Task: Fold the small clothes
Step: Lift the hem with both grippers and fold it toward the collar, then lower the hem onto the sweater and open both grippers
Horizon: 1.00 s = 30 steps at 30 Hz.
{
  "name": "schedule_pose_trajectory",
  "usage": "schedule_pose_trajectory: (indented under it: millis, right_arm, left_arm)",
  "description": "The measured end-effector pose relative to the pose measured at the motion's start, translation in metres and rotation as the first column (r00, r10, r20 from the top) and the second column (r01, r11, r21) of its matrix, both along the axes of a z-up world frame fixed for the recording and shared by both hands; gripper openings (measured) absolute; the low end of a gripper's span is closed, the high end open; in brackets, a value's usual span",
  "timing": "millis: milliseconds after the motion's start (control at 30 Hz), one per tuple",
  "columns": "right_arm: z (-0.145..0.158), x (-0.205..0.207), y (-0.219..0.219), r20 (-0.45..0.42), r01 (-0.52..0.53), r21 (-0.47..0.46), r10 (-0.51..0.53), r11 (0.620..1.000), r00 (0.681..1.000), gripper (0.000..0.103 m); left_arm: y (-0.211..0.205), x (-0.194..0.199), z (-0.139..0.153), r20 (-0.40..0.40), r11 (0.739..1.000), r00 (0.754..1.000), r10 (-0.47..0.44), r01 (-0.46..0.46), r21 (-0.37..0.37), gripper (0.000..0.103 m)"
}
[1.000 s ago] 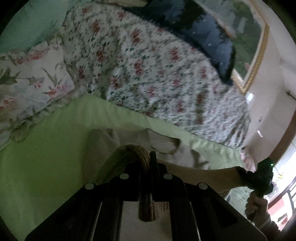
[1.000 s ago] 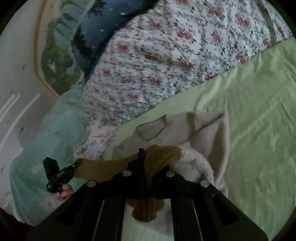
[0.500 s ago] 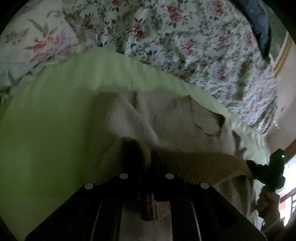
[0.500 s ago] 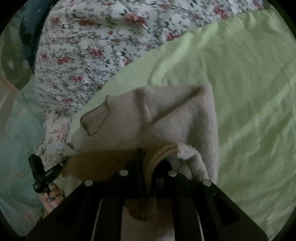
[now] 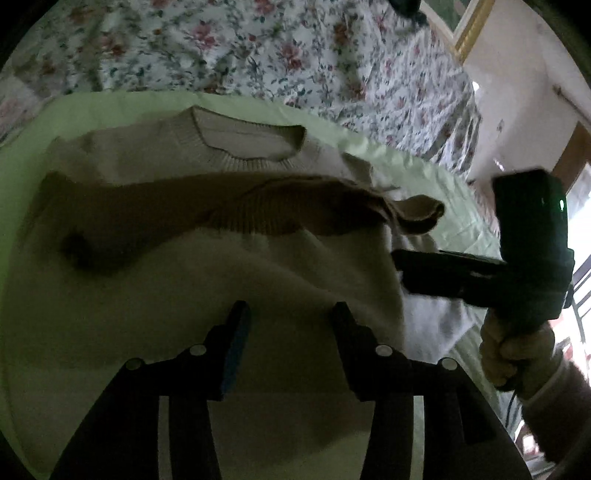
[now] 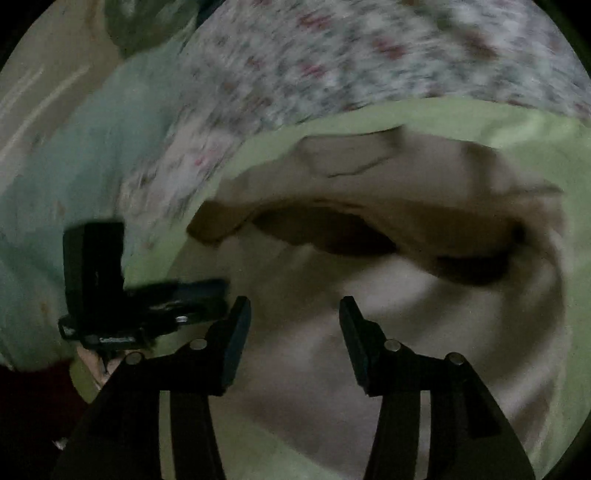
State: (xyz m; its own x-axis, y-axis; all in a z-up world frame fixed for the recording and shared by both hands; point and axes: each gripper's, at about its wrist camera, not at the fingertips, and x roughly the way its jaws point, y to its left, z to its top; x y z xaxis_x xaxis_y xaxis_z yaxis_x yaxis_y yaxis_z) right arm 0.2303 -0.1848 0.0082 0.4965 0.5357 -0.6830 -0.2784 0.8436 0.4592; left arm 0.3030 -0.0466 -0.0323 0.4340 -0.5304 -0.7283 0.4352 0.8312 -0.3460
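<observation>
A small beige knit sweater lies on the green sheet, folded over so its ribbed tan hem lies just below the neckline. My left gripper is open and empty above the folded sweater. The right gripper's body shows at the sweater's right edge in the left wrist view. In the right wrist view the sweater fills the middle, and my right gripper is open and empty over it. The left gripper's body shows at its left edge.
A floral quilt is bunched along the far side of the bed. A pale teal blanket lies to the left in the right wrist view. A gold-framed picture hangs on the wall.
Both grippers held the tan hem and carried it forward over the sweater toward the neckline. Both have opened and let go; the hem now rests on the sweater.
</observation>
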Motion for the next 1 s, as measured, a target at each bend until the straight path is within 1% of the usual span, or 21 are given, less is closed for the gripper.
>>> schedule_pose_trajectory:
  millis: [67, 133, 200, 233, 267, 300, 367, 400, 433, 467, 500, 533, 633, 667, 700, 767, 833, 900, 933, 967, 1000]
  right_arm:
    - [-0.008, 0.021, 0.007, -0.064, -0.038, -0.009, 0.037, 0.999, 0.997, 0.052]
    - [-0.025, 0.047, 0.001, -0.139, -0.047, -0.058, 0.039, 0.997, 0.99, 0.048]
    - [-0.034, 0.07, -0.019, -0.151, -0.014, -0.061, 0.004, 0.998, 0.989, 0.031]
    - [-0.034, 0.079, -0.03, -0.141, 0.033, -0.076, -0.044, 0.997, 0.989, 0.016]
    - [-0.033, 0.087, -0.041, -0.131, 0.089, -0.111, -0.103, 0.99, 0.986, 0.015]
    - [-0.03, 0.096, -0.063, -0.094, 0.198, -0.178, -0.217, 0.964, 0.972, 0.015]
    - [-0.029, 0.103, -0.094, -0.071, 0.322, -0.156, -0.336, 0.934, 0.939, 0.015]
    - [-0.027, 0.102, -0.113, -0.062, 0.406, -0.156, -0.419, 0.9, 0.906, 0.015]
    - [-0.028, 0.098, -0.132, -0.062, 0.471, -0.113, -0.479, 0.875, 0.876, 0.014]
    - [-0.027, 0.093, -0.143, -0.067, 0.505, -0.066, -0.508, 0.861, 0.859, 0.015]
    - [-0.026, 0.086, -0.15, -0.071, 0.536, -0.045, -0.538, 0.843, 0.84, 0.016]
    - [-0.024, 0.077, -0.152, -0.068, 0.547, -0.045, -0.549, 0.836, 0.833, 0.016]
    - [-0.015, 0.044, -0.145, -0.054, 0.544, -0.042, -0.545, 0.838, 0.836, 0.021]
    - [-0.013, 0.035, -0.139, -0.054, 0.538, -0.033, -0.539, 0.842, 0.84, 0.026]
    - [-0.008, 0.018, -0.129, -0.05, 0.527, -0.018, -0.527, 0.85, 0.848, 0.028]
    - [-0.005, -0.008, -0.117, -0.04, 0.507, -0.006, -0.506, 0.862, 0.861, 0.033]
    - [0.0, -0.034, -0.1, -0.037, 0.49, 0.004, -0.49, 0.872, 0.871, 0.037]
    - [0.001, -0.065, -0.089, -0.044, 0.478, 0.017, -0.477, 0.878, 0.878, 0.041]
    - [0.0, -0.069, -0.082, -0.049, 0.475, 0.018, -0.474, 0.88, 0.879, 0.041]
    - [-0.001, -0.085, -0.076, -0.055, 0.47, 0.022, -0.468, 0.882, 0.882, 0.041]
    - [-0.002, -0.084, -0.069, -0.058, 0.47, 0.024, -0.468, 0.882, 0.882, 0.041]
  left_arm:
    - [0.002, 0.018, -0.005, -0.006, 0.998, 1.0, 0.009, -0.009, 0.057, 0.046]
    - [0.014, 0.042, -0.006, 0.009, 0.993, 0.999, 0.031, -0.032, 0.11, 0.044]
    - [0.029, 0.064, -0.005, 0.004, 0.991, 0.998, 0.06, -0.06, 0.117, 0.033]
    - [0.039, 0.076, -0.002, -0.001, 0.991, 0.996, 0.084, -0.083, 0.106, 0.03]
    - [0.05, 0.085, -0.001, 0.001, 0.987, 0.993, 0.116, -0.116, 0.109, 0.029]
    - [0.064, 0.099, 0.002, 0.009, 0.977, 0.984, 0.176, -0.176, 0.118, 0.029]
    - [0.086, 0.111, 0.006, 0.032, 0.952, 0.962, 0.271, -0.273, 0.14, 0.03]
    - [0.101, 0.118, 0.006, 0.028, 0.94, 0.948, 0.318, -0.319, 0.125, 0.029]
    - [0.112, 0.12, 0.006, 0.014, 0.936, 0.94, 0.341, -0.341, 0.09, 0.029]
    - [0.124, 0.12, 0.005, -0.005, 0.929, 0.93, 0.368, -0.368, 0.049, 0.029]
    - [0.128, 0.118, 0.005, -0.008, 0.926, 0.927, 0.375, -0.375, 0.042, 0.028]
    - [0.131, 0.113, 0.006, 0.0, 0.92, 0.921, 0.39, -0.389, 0.033, 0.028]
    - [0.141, 0.091, 0.008, -0.011, 0.894, 0.894, 0.448, -0.448, 0.011, 0.03]
    - [0.145, 0.075, 0.01, -0.009, 0.887, 0.887, 0.461, -0.461, 0.004, 0.034]
    - [0.145, 0.062, 0.013, -0.005, 0.884, 0.884, 0.468, -0.468, -0.004, 0.042]
    - [0.146, 0.033, 0.016, 0.0, 0.878, 0.878, 0.479, -0.479, -0.017, 0.051]
    - [0.145, 0.002, 0.019, -0.009, 0.876, 0.877, 0.481, -0.481, -0.031, 0.052]
    - [0.142, -0.034, 0.016, -0.042, 0.878, 0.881, 0.471, -0.473, -0.074, 0.052]
    - [0.14, -0.05, 0.014, -0.057, 0.88, 0.884, 0.464, -0.467, -0.085, 0.052]
    - [0.139, -0.06, 0.013, -0.065, 0.881, 0.886, 0.46, -0.464, -0.092, 0.053]
    - [0.137, -0.076, 0.01, -0.079, 0.881, 0.887, 0.454, -0.461, -0.106, 0.054]
